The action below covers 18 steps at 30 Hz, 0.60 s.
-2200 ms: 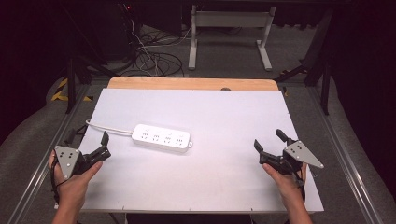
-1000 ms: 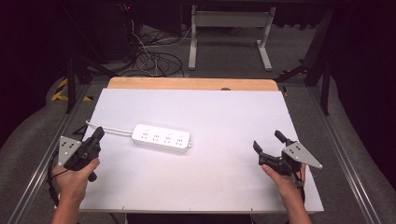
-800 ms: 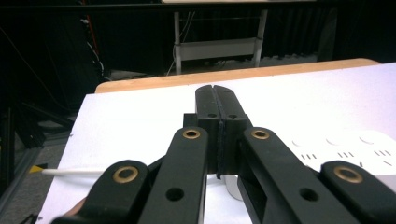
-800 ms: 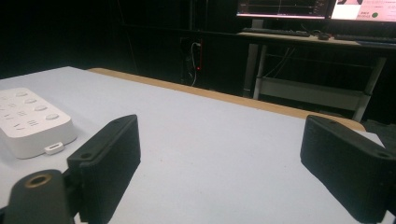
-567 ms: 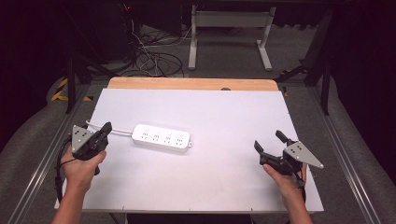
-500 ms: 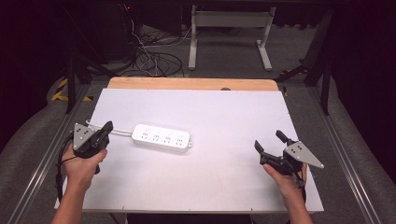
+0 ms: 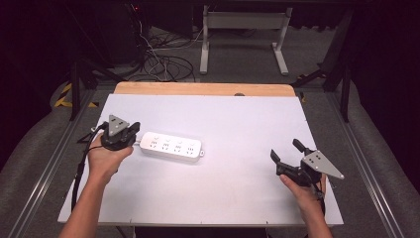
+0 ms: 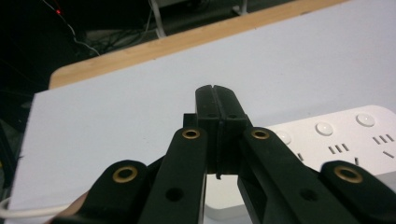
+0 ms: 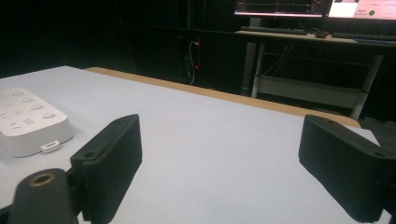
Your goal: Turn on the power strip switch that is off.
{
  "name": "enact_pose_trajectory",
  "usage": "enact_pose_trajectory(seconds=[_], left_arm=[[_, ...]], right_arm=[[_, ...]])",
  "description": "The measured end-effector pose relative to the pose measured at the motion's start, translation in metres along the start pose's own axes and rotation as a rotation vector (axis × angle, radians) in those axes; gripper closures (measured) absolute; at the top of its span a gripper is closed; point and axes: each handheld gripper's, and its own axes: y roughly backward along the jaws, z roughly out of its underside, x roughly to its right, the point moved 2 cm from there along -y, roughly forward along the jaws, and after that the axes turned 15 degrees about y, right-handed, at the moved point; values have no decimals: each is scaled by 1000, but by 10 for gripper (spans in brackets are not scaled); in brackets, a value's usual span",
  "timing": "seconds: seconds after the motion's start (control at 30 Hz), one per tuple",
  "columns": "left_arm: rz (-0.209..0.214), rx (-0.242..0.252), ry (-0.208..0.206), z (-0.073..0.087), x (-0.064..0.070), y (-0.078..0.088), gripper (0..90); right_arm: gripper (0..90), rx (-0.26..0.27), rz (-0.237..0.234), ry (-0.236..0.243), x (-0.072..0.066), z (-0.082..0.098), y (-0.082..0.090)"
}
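Note:
A white power strip (image 7: 171, 146) lies flat on the white table (image 7: 237, 124), left of centre. My left gripper (image 7: 133, 130) is shut with nothing in it and hovers right at the strip's left end. In the left gripper view the jaws of the left gripper (image 8: 215, 93) are pressed together, and the power strip (image 8: 345, 135) lies just behind them to the right. My right gripper (image 7: 285, 149) stands open near the table's front right, well away from the strip. In the right gripper view nothing lies between the jaws of the right gripper (image 9: 229, 154); the power strip (image 9: 28, 121) is at far left.
A wooden board (image 7: 203, 88) borders the table's far edge. Metal rails (image 7: 44, 171) run along both sides. Cables (image 7: 163, 59) and a stand's legs (image 7: 242, 29) lie on the floor beyond. A thin white cord (image 8: 23, 212) runs under my left hand.
My left gripper went from open to shut and moved forward and right, up to the power strip's left end. The right gripper has barely moved.

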Motion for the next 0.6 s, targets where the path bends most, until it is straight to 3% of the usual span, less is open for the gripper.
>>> enact_pose_trajectory(seconds=[0.17,0.33,0.6], left_arm=[[-28,-63,-52,0,13,-22,900],[-32,-153,-63,0,19,-36,900],[-32,-254,-72,7,23,-56,899]], right_arm=[[143,1,-3,-6,1,1,0],[144,-8,-5,-6,2,2,-1],[148,-8,-12,-3,0,1,-2]])
